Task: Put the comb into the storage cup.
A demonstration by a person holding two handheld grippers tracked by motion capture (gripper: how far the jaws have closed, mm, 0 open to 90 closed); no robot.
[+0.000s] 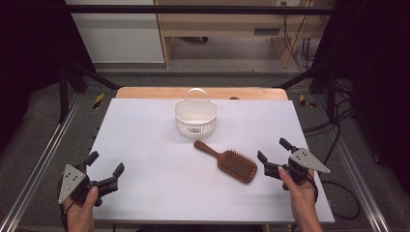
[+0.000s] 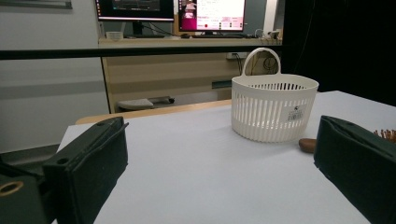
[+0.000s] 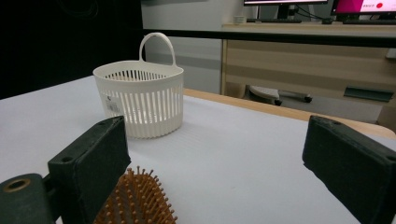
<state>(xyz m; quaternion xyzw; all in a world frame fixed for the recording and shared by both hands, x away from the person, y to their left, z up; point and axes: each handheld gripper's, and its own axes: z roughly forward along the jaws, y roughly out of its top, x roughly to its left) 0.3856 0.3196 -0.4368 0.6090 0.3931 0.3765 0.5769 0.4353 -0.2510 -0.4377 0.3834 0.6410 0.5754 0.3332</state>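
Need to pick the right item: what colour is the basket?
White, with slotted sides; the basket shows best in the left gripper view.

In front of me a wooden hairbrush (image 1: 229, 161) lies flat on the white counter (image 1: 145, 145), bristles up. Its broad brown paddle head sits toward my right side, and its slim handle slants away toward the middle of the counter, the rounded tip ending just short of the basket (image 1: 196, 117). That basket is white plastic with slotted walls, a small label on its side and a looped handle at the far rim; it stands upright near the far edge, apart from the hairbrush.
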